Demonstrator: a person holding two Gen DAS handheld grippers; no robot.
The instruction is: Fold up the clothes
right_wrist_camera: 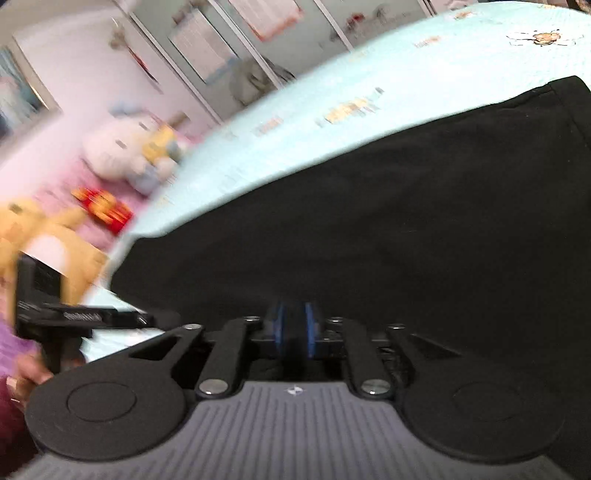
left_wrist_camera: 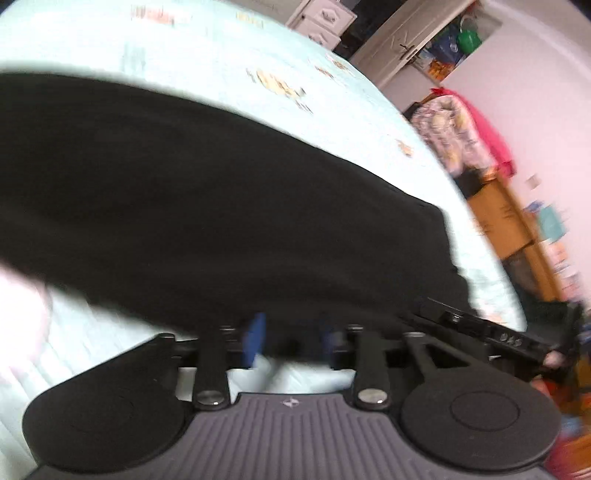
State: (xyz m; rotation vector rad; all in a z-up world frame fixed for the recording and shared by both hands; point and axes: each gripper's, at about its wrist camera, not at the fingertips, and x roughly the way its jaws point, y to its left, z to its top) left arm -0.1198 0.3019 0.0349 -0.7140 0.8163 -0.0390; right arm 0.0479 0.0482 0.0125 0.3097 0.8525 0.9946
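A black garment (left_wrist_camera: pixel 221 203) lies spread over a pale blue bedspread (left_wrist_camera: pixel 229 51), and its near edge is lifted. In the left wrist view my left gripper (left_wrist_camera: pixel 291 338) has its blue pads (left_wrist_camera: pixel 255 339) closed on a bunched part of that edge. The right wrist view shows the same black garment (right_wrist_camera: pixel 406 221), with my right gripper (right_wrist_camera: pixel 294 330) shut tight on its near hem. The two grippers are close together: the right one shows at the left view's right edge (left_wrist_camera: pixel 498 332), the left one at the right view's left edge (right_wrist_camera: pixel 55 314). Both views are motion-blurred.
Beyond the bed's far side stand a wooden cabinet (left_wrist_camera: pixel 506 218), a pile of pink and patterned clothes (left_wrist_camera: pixel 461 136) and white drawers (left_wrist_camera: pixel 321 18). Plush toys (right_wrist_camera: pixel 125 151) and a red box (right_wrist_camera: pixel 103 210) lie past the bed's edge (right_wrist_camera: pixel 258 140). A hand (right_wrist_camera: pixel 26 373) holds the left gripper.
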